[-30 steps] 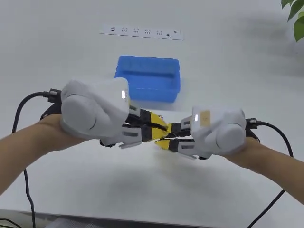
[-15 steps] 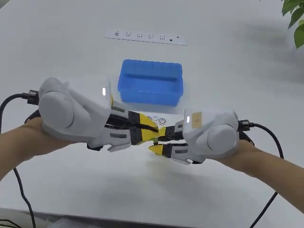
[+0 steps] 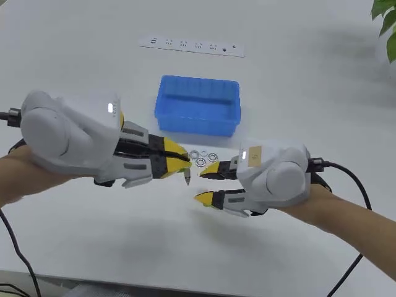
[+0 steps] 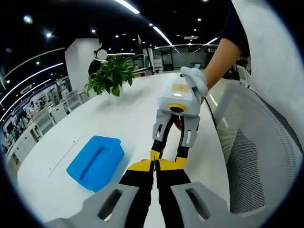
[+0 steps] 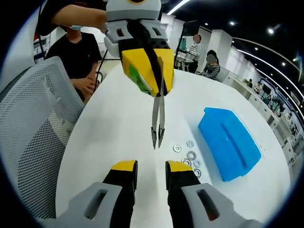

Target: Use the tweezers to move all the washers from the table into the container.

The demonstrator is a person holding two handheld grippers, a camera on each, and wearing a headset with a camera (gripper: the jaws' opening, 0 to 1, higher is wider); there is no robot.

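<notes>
Currently the washers (image 3: pixel 203 158) (image 5: pixel 190 156) are lying in a small cluster on the white table (image 3: pixel 297 74), just in front of the blue container (image 3: pixel 197 124) but not touching it. In the right gripper view they're sitting btwn the container (image 5: pixel 230 142) and the tweezers (image 5: pixel 158 118) (image 3: pixel 186 176). The tweezers are pointing down w/ tines narrow, tips slightly apart and gripping nothing, just beside the cluster. Can't tell whether the tips are touching the table.

The left gripper (image 3: pixel 179 159) (image 5: pixel 152 81) is clamping the tweezers' upper end, w/ its yellow jaws pressed together on them. The right gripper (image 3: pixel 209 184) (image 5: pixel 152 167) is facing it from the opposite side, jaws standing apart w/ nothing btwn them, near the washers. In the left gripper view the right gripper (image 4: pixel 167 153) is pointing straight back at the camera, w/ the container (image 4: pixel 95 161) off to one side.

A power strip (image 3: pixel 192 44) is lying farther back beyond the container. Plant leaves (image 3: pixel 387 18) (image 4: pixel 110 76) are showing at the table's far edge. A mesh chair (image 5: pixel 33 118) (image 4: pixel 256 156) is standing beside the table, and people are sitting and standing in the bkgd of the right gripper view.
</notes>
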